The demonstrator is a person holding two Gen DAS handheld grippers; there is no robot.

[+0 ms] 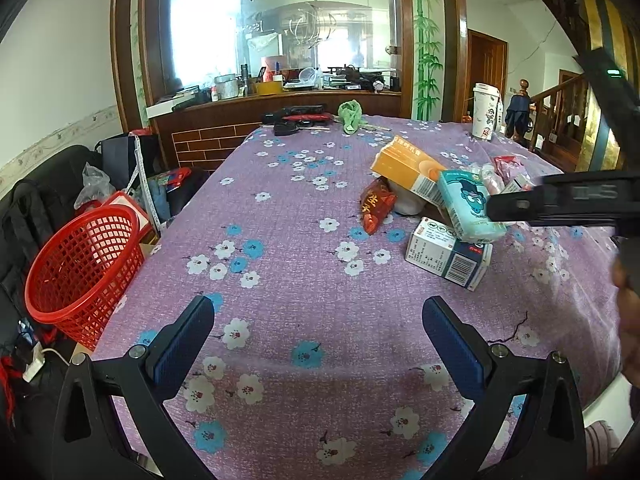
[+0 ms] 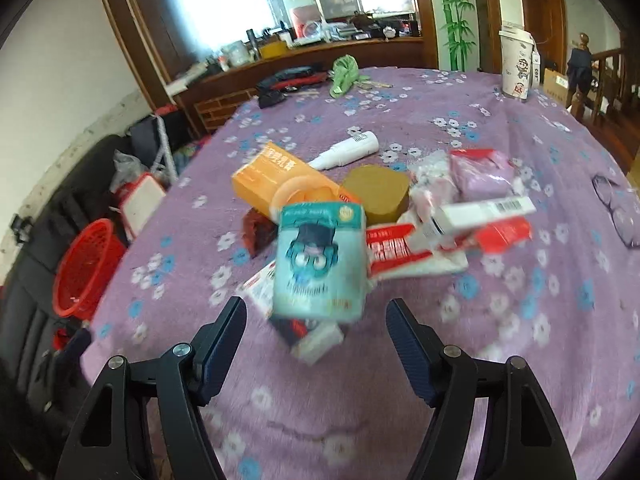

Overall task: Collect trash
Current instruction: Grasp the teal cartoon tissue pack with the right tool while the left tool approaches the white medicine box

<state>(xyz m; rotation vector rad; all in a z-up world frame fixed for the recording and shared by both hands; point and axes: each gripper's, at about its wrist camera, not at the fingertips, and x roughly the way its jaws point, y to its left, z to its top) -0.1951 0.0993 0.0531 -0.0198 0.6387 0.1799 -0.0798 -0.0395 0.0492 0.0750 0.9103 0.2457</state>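
1. At table [image 2: 400,420] centre, teal packet [image 2: 318,264] leans on the trash pile, at 12 o'clock from right gripper [image 2: 316,344]; jaws spread, clear of it.
2. Risk: closing off-centre could topple the packet or drag the white box [image 2: 316,344] beneath.
3. Left gripper [image 1: 318,344] gapes empty; red basket [image 1: 84,264] sits at its 9 o'clock, off the edge, so a carried item could drop short.

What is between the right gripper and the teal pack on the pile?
Nothing visible. The right gripper is open, and the teal pack lies directly ahead on top of the pile, with only bare tablecloth under the jaws.
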